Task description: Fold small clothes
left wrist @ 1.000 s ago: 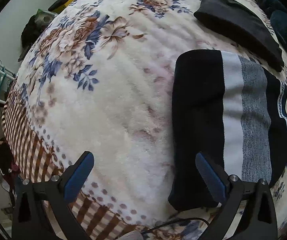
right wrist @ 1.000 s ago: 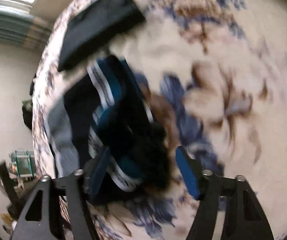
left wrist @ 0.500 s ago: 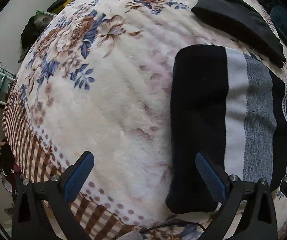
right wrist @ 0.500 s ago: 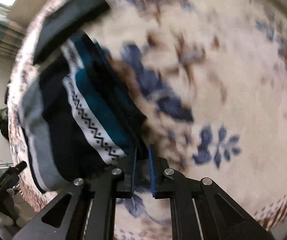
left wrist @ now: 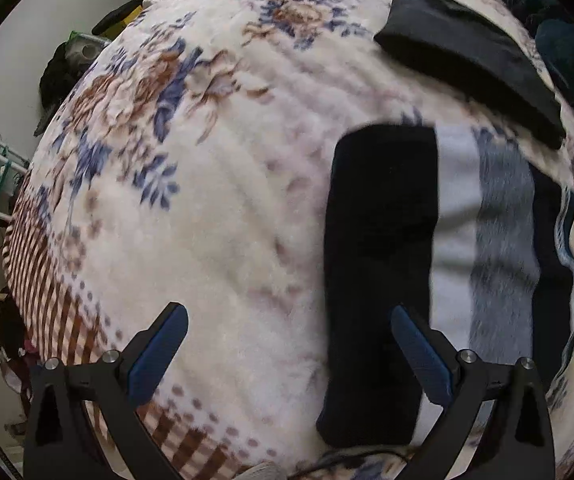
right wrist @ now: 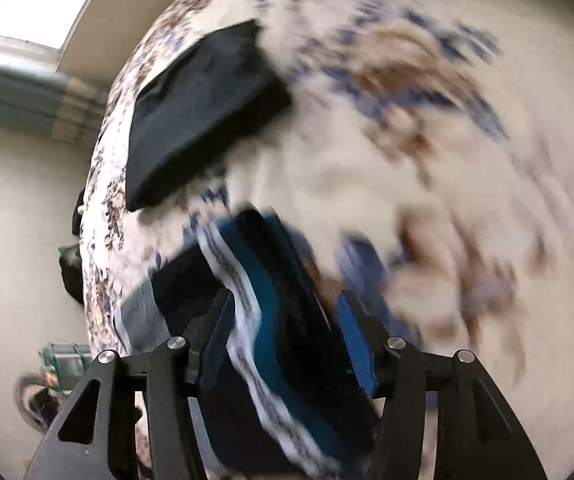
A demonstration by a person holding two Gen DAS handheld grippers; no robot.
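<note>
Two grippers over blanket [left wrist: 227, 220]: left [left wrist: 287, 344] gaped wide, sweater [left wrist: 383, 260] under its right finger; right [right wrist: 287, 336] parted, astride sweater's teal edge, unclamped

Surface: I see a bed under a cream floral blanket [left wrist: 215, 208], checked border at its near-left edge | On it: I see a folded striped sweater [left wrist: 483, 248], black, white, grey, teal bands | Beyond the sweater: I see a folded black garment [left wrist: 467, 56], apart from it.
</note>
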